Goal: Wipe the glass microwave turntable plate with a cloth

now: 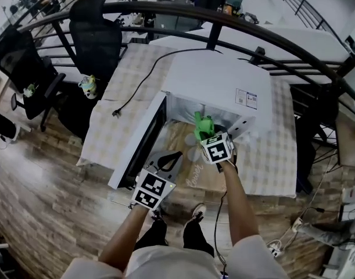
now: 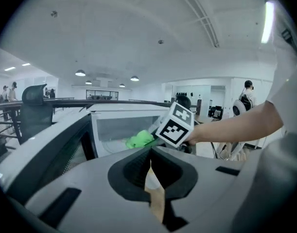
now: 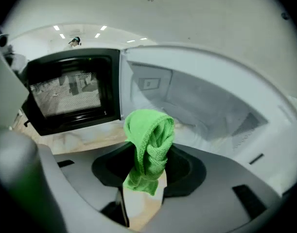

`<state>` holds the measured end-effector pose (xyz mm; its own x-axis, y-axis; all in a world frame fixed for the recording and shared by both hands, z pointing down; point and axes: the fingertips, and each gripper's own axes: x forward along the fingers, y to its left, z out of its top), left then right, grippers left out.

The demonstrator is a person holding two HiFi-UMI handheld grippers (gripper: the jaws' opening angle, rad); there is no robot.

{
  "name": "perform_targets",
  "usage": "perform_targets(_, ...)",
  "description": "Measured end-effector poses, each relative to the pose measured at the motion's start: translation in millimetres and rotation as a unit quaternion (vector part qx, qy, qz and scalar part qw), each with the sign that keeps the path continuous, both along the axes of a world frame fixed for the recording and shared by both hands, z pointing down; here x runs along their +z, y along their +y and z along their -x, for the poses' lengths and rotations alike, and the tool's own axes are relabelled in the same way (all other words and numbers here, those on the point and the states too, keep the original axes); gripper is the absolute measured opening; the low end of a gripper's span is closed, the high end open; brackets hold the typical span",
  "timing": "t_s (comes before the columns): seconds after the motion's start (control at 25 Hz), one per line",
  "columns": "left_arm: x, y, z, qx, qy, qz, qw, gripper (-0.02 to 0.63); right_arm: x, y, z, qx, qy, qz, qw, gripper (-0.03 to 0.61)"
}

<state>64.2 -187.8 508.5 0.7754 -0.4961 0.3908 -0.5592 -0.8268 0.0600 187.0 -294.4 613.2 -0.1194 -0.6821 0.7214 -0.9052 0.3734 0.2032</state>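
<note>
In the head view, the right gripper point(image 1: 201, 132) is held at the mouth of the open white microwave oven point(image 1: 215, 80) on the checked counter point(image 1: 270, 156). In the left gripper view, the left gripper point(image 2: 149, 154) is seen closed on nothing. In the right gripper view, a crumpled green cloth point(image 3: 149, 144) is clamped before the cavity.

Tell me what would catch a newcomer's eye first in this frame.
The bright green cloth stands out most, bunched in the shut right gripper just in front of the white microwave's open cavity. Next comes the dark-windowed door, open wide at the left, with the left gripper shut and empty near it.
</note>
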Motion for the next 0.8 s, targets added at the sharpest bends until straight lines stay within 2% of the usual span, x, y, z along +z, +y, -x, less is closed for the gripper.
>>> perform_targets(0.12, -30.3, 2.8, 0.5, -0.011, 0.004, -0.023, 0.9997, 0.019, -32.0, 37.1, -9.1, 0.005, -0.016, -0.02, 1.0, 0.186)
perform_targets(0.36, -93.4, 2.5, -4.6, -0.041, 0.026, -0.069, 0.9964, 0.019, -130.7, 87.2, -37.3, 0.042, -0.05, -0.099, 0.993, 0.183)
perform_targets(0.56, -143.9, -5.1, -9.1, -0.058, 0.046, -0.111, 0.9911, 0.019, -218.3, 114.6, -59.7, 0.043, -0.044, -0.177, 0.982, 0.179)
perform_targets(0.8, -182.4, -9.7, -13.9, -0.063, 0.075, -0.136, 0.9858, 0.019, -304.6, 147.6, -73.2, 0.048, -0.03, -0.258, 0.965, 0.179)
